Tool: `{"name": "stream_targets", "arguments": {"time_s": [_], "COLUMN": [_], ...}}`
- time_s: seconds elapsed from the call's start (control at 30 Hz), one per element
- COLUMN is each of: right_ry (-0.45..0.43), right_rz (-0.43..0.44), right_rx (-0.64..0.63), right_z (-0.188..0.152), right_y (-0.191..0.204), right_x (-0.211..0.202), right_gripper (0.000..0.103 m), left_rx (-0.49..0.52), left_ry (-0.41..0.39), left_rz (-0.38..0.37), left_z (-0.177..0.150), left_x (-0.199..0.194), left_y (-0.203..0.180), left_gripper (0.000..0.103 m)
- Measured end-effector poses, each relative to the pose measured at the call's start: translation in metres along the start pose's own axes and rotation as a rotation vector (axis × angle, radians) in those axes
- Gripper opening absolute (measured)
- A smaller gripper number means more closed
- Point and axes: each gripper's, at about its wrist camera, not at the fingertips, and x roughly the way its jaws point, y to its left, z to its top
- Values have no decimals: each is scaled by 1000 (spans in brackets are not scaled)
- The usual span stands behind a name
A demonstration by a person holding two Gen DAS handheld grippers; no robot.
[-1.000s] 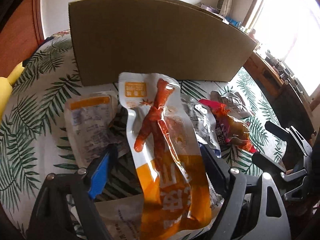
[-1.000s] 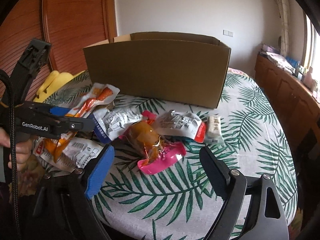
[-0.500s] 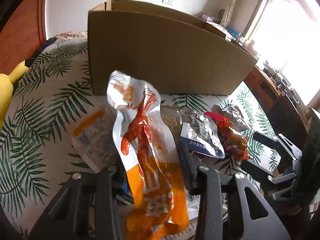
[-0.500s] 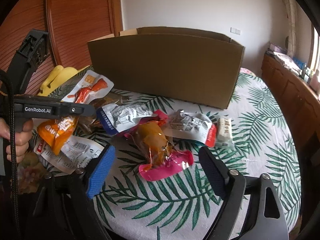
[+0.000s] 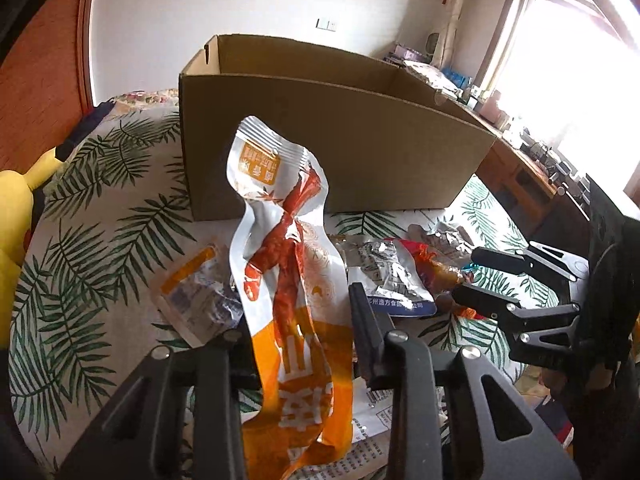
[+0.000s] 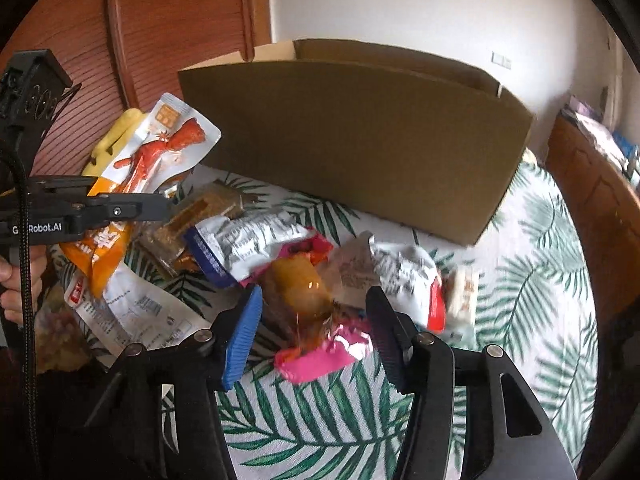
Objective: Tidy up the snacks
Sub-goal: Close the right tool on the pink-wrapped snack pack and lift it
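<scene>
Left gripper [image 5: 302, 328] clamped on an orange-and-white chicken-foot snack pouch [image 5: 288, 272], pinched near its orange lower half and lifted clear of the palm-leaf tablecloth [image 5: 100, 248], the top sagging toward the open cardboard box [image 5: 332, 152]. Right gripper [image 6: 316, 320] spread wide, holding nothing, its blue-padded finger [image 6: 242, 336] and black finger set either side of a pink-edged packet with an amber lump inside [image 6: 308, 312] (contact with the wrapper impossible to judge through motion blur).

From the left wrist only: part of the box interior, with nothing visible inside it, a bright window and a cluttered wooden sideboard [image 5: 532, 184], plus a flat orange-trimmed clear packet [image 5: 196, 296] beside the raised pouch. From the right wrist only: the raised pouch seen side-on [image 6: 148, 168], a brown biscuit-like pack [image 6: 192, 216], a silver-and-blue packet [image 6: 244, 240], a white-and-red packet [image 6: 400, 276], a small pale bar [image 6: 464, 296], a large white printed bag [image 6: 136, 312] under the left tool, and a yellow object [image 6: 116, 136] behind.

Print on most wrappers too small or smeared to read; box floor hidden from the right; lower end of the pouch cut off by the frame in the left view.
</scene>
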Motion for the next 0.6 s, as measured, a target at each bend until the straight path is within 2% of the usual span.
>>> {"name": "stream_targets", "arguments": {"time_s": [0.3, 0.47, 0.6], "right_ry": [61, 104, 128], "right_rz": [44, 28, 38], "right_rx": [-65, -85, -85], "right_z": [10, 7, 2], "right_y": [8, 13, 12], "right_x": [18, 28, 33], "right_gripper": [55, 57, 54], "left_rx": [18, 27, 30], "left_ry": [-37, -47, -52], "left_rz": [-9, -14, -16], "left_z": [3, 3, 1], "left_x": [-17, -22, -23], "left_y": [-2, -2, -5], "left_gripper": [31, 31, 31]}}
